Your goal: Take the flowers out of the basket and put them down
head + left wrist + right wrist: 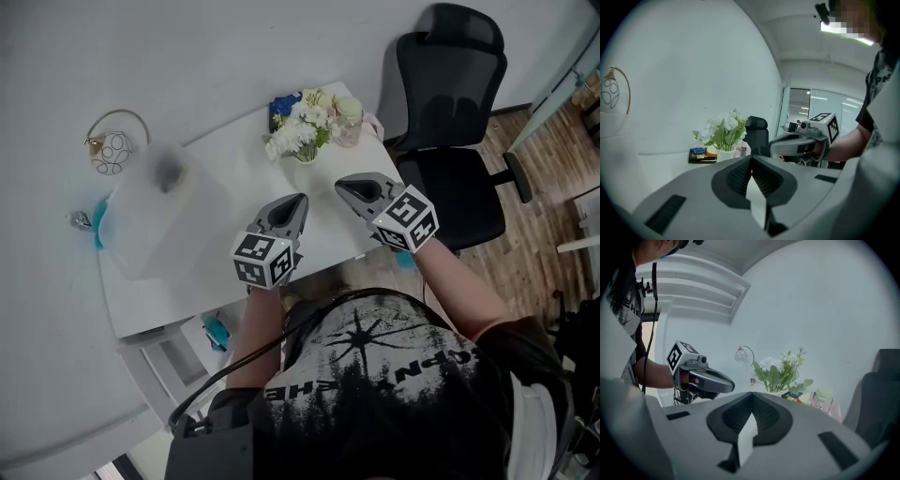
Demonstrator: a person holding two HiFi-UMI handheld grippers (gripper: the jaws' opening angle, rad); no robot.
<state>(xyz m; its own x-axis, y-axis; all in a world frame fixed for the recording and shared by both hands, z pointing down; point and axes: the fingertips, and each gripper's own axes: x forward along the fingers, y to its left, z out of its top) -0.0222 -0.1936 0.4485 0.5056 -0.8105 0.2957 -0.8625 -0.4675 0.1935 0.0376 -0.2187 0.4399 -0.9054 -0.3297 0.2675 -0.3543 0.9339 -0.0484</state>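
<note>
A bunch of white flowers [298, 131] with green leaves stands upright in a small white container at the table's far edge. It also shows in the left gripper view as flowers [723, 127] and in the right gripper view as flowers [780, 367]. My left gripper [297, 200] hovers over the near half of the table, shut and holding nothing, well short of the flowers. Beside it my right gripper [343, 185] is level with it and also shut and holding nothing. Each gripper's own view shows its jaws pressed together, left gripper [751, 160] and right gripper [751, 395].
A pink jar with a pale lid [349, 122] and a dark stack of books [280, 109] sit next to the flowers. A gold ring ornament [114, 148] and a frosted box [155, 211] stand at the left. A black office chair [450, 122] stands to the right of the white table [225, 164].
</note>
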